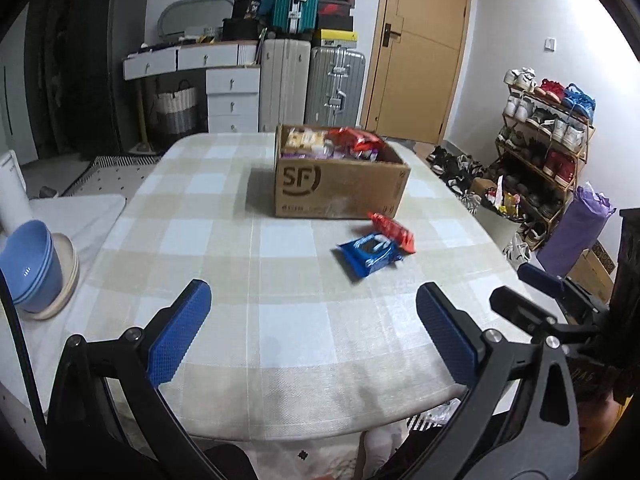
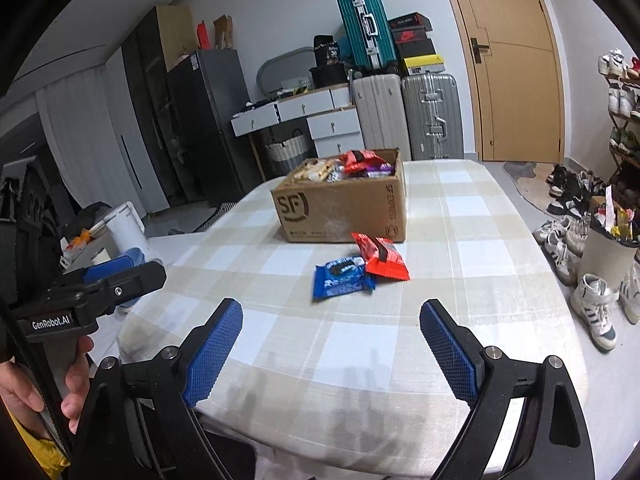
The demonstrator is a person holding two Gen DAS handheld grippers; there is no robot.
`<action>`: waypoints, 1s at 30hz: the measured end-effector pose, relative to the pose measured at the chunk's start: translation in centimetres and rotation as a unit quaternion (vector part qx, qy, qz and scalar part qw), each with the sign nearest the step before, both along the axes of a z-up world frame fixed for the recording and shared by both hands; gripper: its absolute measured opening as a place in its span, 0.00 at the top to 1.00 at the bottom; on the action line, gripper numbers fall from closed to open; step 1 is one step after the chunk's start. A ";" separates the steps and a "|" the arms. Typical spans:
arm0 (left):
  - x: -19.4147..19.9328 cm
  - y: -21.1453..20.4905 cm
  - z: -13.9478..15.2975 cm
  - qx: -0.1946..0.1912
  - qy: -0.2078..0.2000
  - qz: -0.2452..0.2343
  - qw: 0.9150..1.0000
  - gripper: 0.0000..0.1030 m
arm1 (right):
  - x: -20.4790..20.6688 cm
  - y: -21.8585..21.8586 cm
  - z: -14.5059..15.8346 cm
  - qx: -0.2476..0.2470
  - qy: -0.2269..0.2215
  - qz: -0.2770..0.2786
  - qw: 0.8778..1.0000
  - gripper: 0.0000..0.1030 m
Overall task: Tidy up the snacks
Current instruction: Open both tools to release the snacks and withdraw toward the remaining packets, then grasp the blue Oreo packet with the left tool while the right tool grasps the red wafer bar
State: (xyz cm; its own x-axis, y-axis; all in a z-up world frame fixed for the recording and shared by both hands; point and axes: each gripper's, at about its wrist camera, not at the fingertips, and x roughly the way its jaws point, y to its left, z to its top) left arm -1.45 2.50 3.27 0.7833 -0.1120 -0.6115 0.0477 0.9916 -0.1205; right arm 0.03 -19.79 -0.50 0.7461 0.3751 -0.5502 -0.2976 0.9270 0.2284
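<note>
A brown cardboard box (image 1: 340,188) marked SF stands on the checked tablecloth, with several snack packs inside; it also shows in the right wrist view (image 2: 340,212). In front of it lie a blue cookie pack (image 1: 370,254) (image 2: 344,278) and a red snack pack (image 1: 394,232) (image 2: 382,258), the red one overlapping the blue one's edge. My left gripper (image 1: 312,300) is open and empty above the table's near edge. My right gripper (image 2: 331,316) is open and empty, short of the two packs.
The table (image 1: 240,340) has a rounded front edge. Stacked blue bowls (image 1: 32,264) sit on a side surface at left with a white kettle (image 2: 128,228). A shoe rack (image 1: 548,152), shoes and a bin (image 2: 608,256) stand at right. Suitcases and drawers stand behind.
</note>
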 end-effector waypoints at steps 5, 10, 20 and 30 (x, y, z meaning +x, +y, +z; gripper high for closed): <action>3.2 0.1 -2.9 -0.003 0.040 -0.001 0.999 0.01 | 2.4 -0.3 -1.5 -0.006 0.029 -0.012 0.999 0.11; 6.5 -0.9 -4.2 -0.003 0.064 -0.012 0.998 0.01 | 5.6 -1.0 -2.0 -0.003 0.042 -0.026 0.999 0.11; 15.3 -4.7 -5.9 0.065 0.082 -0.062 0.993 0.01 | 13.2 -1.5 -3.8 0.014 0.076 -0.029 0.997 0.11; 23.2 -6.6 -10.4 0.061 0.118 -0.127 0.983 0.01 | 20.4 -0.5 -6.3 0.010 0.115 0.011 0.993 0.11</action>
